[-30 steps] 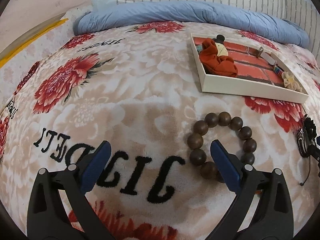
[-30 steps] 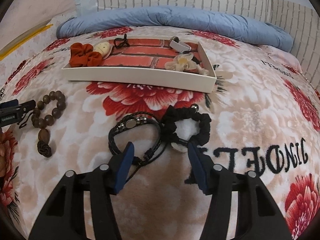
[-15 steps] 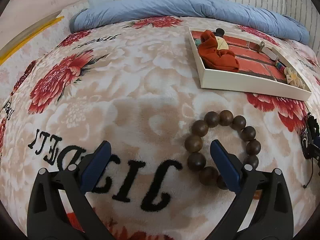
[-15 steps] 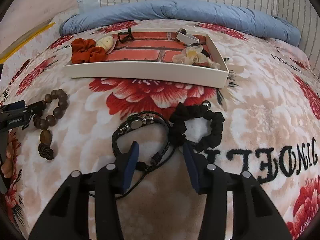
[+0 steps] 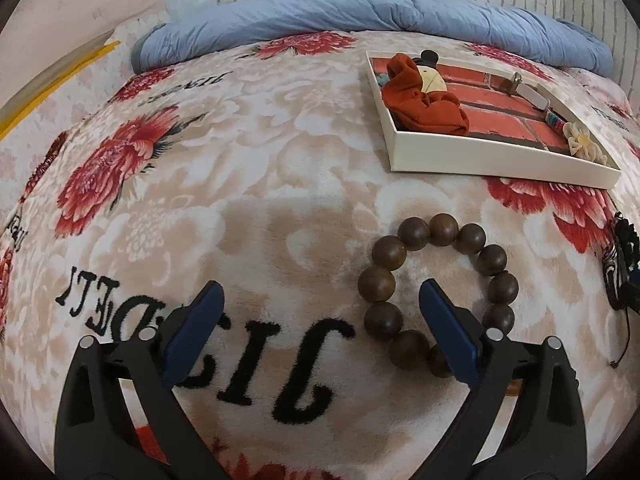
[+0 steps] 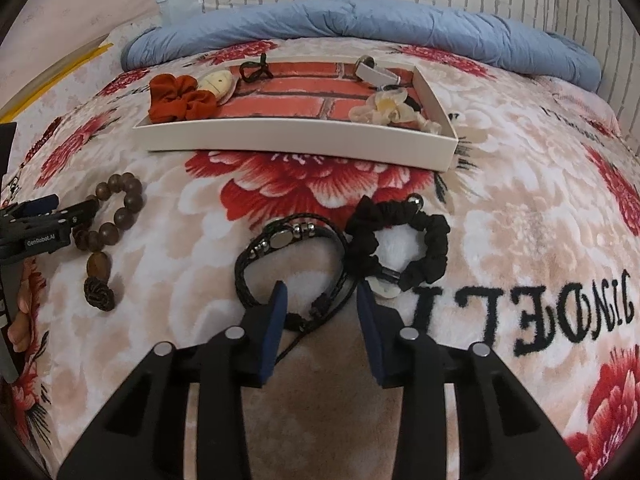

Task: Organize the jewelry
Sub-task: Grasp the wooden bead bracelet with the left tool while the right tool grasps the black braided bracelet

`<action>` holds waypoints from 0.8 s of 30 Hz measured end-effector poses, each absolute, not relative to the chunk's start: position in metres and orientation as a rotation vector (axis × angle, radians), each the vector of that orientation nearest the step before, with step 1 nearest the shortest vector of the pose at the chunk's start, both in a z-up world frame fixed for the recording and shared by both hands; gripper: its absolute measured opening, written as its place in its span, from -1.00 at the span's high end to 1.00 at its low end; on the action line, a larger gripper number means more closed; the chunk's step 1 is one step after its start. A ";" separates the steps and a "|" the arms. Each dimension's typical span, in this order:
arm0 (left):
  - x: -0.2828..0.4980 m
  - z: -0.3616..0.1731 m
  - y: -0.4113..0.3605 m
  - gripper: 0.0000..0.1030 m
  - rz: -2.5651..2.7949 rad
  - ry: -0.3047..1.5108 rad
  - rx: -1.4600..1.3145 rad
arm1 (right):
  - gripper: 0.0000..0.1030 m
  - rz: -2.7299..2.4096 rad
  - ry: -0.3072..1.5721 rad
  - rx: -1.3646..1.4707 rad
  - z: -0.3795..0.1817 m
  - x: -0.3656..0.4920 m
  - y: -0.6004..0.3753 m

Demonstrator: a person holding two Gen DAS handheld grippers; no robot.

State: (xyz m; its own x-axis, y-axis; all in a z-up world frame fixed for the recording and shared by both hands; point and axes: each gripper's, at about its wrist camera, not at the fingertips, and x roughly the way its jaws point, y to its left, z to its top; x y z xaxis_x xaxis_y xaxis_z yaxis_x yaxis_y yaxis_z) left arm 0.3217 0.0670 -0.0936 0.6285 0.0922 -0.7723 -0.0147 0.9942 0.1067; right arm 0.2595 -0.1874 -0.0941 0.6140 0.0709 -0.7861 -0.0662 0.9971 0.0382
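the black braided cord bracelet [image 6: 292,264] lies limp on the floral blanket [image 6: 520,208] before the tray [image 6: 296,146], its knotted tail between the half-open, empty right gripper [image 6: 320,304], likely light and floppy, best pinched at that knot.

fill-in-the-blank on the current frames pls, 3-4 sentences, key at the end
1. The wooden bead bracelet lies on the ____, not in the tray.
2. The right gripper has its jaws on either side of the ____ braided bracelet's cord.
3. The rust-red scrunchie sits at the tray's ____ end in the right wrist view.
4. The left gripper has its jaws ____, holding nothing.

Missing words: blanket; black; left; open
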 end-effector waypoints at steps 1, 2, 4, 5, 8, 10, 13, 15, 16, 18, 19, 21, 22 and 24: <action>0.323 -0.095 0.068 -0.77 0.054 0.897 0.085 | 0.30 0.079 0.909 0.007 -0.095 0.261 -0.187; 0.325 -0.096 0.068 -0.73 0.047 0.904 0.076 | 0.30 0.078 0.914 0.005 -0.097 0.264 -0.187; 0.329 -0.100 0.071 -0.68 0.039 0.921 0.057 | 0.29 0.074 0.922 0.001 -0.099 0.269 -0.185; 0.330 -0.101 0.071 -0.67 0.038 0.924 0.052 | 0.30 0.074 0.925 0.001 -0.101 0.272 -0.185; 0.333 -0.102 0.074 -0.66 0.033 0.928 0.030 | 0.30 0.071 0.926 0.003 -0.102 0.279 -0.184; 0.336 -0.103 0.074 -0.61 0.031 0.932 0.024 | 0.30 0.069 0.927 0.005 -0.102 0.282 -0.184; 0.339 -0.105 0.073 -0.54 0.031 0.939 0.022 | 0.30 0.065 0.925 -0.002 -0.103 0.284 -0.182; 0.338 -0.104 0.072 -0.40 0.022 0.934 0.027 | 0.33 0.066 0.924 -0.003 -0.103 0.284 -0.182; 0.338 -0.104 0.070 -0.33 0.011 0.931 0.030 | 0.38 0.067 0.922 -0.003 -0.102 0.285 -0.182; 0.337 -0.103 0.067 -0.13 0.002 0.923 0.043 | 0.43 0.071 0.920 -0.005 -0.102 0.285 -0.181; 0.337 -0.102 0.066 -0.09 -0.005 0.923 0.046 | 0.46 0.072 0.921 -0.008 -0.102 0.285 -0.180; 0.336 -0.102 0.063 0.08 -0.017 0.919 0.055 | 0.51 0.077 0.918 -0.016 -0.102 0.285 -0.178; 0.335 -0.102 0.062 0.14 -0.031 0.920 0.051 | 0.54 0.079 0.918 -0.020 -0.102 0.285 -0.178; 0.334 -0.102 0.059 0.21 -0.033 0.920 0.063 | 0.57 0.081 0.915 -0.030 -0.102 0.284 -0.175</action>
State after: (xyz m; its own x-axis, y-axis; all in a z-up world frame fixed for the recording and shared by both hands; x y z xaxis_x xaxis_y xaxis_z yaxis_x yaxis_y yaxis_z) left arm 0.3342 0.0590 -0.1016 0.6057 -0.0011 -0.7957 0.0552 0.9976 0.0406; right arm 0.2844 -0.1755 -0.1016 0.6069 0.0573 -0.7927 -0.0829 0.9965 0.0086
